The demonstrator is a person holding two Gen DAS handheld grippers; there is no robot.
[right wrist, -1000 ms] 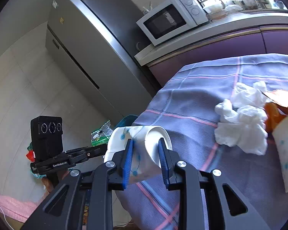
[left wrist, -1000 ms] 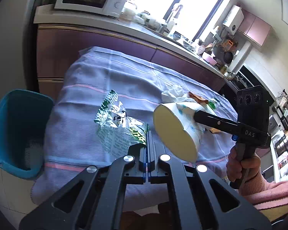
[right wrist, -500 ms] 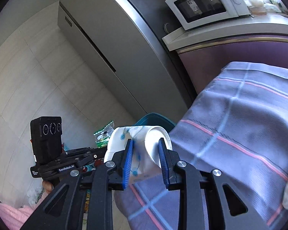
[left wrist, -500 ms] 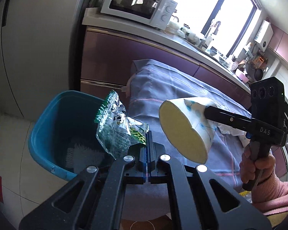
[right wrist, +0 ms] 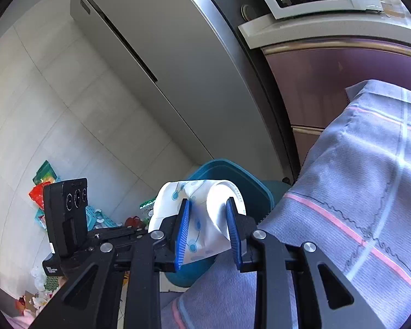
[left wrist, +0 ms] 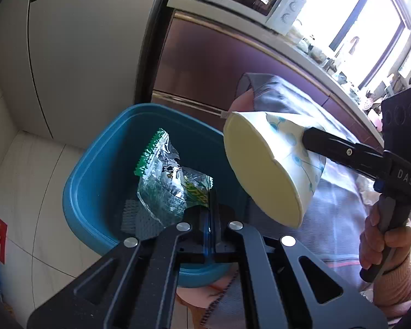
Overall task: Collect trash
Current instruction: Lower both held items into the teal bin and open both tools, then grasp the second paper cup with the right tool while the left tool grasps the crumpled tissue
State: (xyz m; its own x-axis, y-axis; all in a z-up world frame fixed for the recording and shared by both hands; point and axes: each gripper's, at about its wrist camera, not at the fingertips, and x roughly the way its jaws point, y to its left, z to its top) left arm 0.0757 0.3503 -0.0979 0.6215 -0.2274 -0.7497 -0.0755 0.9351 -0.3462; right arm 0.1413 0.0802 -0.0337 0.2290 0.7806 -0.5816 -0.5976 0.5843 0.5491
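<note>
The left gripper (left wrist: 213,213), angled downward, is clamped tight on a clear green-edged wrapper (left wrist: 168,183) held over the teal bin (left wrist: 96,170). Beside it, the right gripper (right wrist: 208,230) is closed on a squashed paper cup (right wrist: 197,211), carried past the edge of the striped cloth (right wrist: 356,192). A hand (left wrist: 383,241) is wrapped around that gripper's handle.
</note>
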